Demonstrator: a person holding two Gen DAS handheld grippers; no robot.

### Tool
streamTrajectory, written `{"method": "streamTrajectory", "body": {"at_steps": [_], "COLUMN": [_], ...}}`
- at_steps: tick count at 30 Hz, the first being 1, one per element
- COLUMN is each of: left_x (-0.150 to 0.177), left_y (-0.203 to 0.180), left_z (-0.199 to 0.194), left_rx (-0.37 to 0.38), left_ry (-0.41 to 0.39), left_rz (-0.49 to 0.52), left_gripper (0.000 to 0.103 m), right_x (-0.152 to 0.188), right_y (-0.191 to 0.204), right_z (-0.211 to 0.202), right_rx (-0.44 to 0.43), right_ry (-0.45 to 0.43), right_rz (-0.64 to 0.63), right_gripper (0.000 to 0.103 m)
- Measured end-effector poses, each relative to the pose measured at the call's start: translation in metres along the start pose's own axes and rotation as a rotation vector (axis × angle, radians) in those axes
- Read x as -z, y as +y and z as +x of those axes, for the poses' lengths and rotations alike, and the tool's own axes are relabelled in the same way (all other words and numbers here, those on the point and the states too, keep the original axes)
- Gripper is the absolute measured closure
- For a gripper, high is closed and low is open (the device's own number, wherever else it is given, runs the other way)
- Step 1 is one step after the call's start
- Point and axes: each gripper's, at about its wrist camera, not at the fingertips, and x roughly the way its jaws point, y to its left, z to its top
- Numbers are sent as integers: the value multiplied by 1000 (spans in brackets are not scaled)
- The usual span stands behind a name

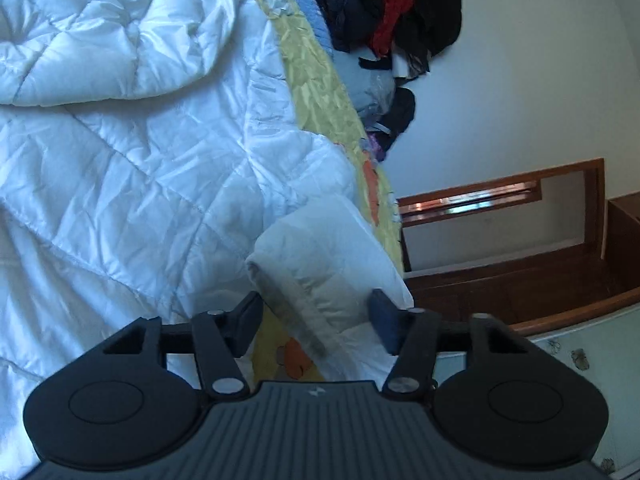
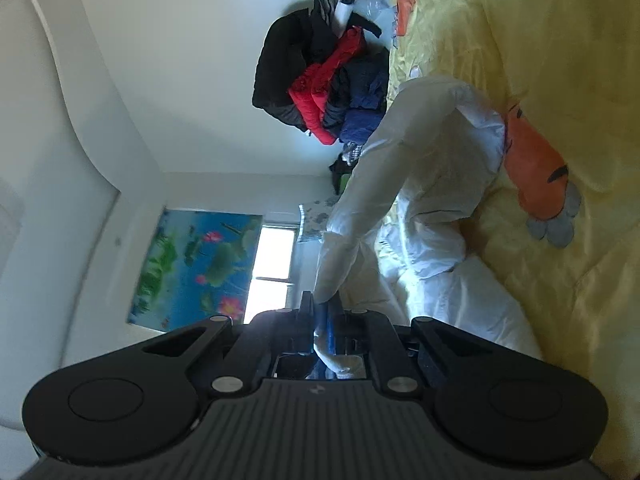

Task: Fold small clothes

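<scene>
A white quilted jacket point(image 1: 132, 152) lies spread over a yellow bedspread point(image 1: 320, 104) with cartoon prints. In the left wrist view my left gripper point(image 1: 316, 320) is open, its jaws wide apart on either side of a folded white sleeve or hem edge point(image 1: 320, 264); nothing is clamped. In the right wrist view my right gripper point(image 2: 322, 320) is shut on a white sleeve end point(image 2: 348, 224) of the jacket point(image 2: 436, 184), lifting it off the bedspread point(image 2: 560, 60).
A heap of dark, red and blue clothes point(image 1: 384, 8) lies at the bed's far end, also in the right wrist view point(image 2: 328, 92). A wooden bed frame and step point(image 1: 520, 248) run beside the bed. A flower picture point(image 2: 196, 268) and a window hang on the wall.
</scene>
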Motion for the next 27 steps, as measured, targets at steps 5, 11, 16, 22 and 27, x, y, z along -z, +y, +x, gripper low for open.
{"method": "streamTrajectory", "body": {"at_steps": [5,11,16,22,27], "left_x": [-3,-15,-29,-49,-61], "left_y": [-4,-21,-25,-31,-15], "left_z": [1,-9,-28,-82,-134], "left_rx": [-45,-149,-181,-166,-206], "left_ry": [-9,-42,-87,-211,-331], "left_rz": [52,259,322,362,356], "left_gripper": [78,93,94,94,94], "right_x": [2,13,27,45,49], "right_y": [-4,-16,-27,-9,-6], "right_z": [-5,-16,-18,-8,-6], "right_rx": [30,87,195,297,303], "right_ry": [-5,-4,9,49,65], "right_rz": [6,-40,-179,-396,-452], "right_gripper": [85,52,58,55,51]}}
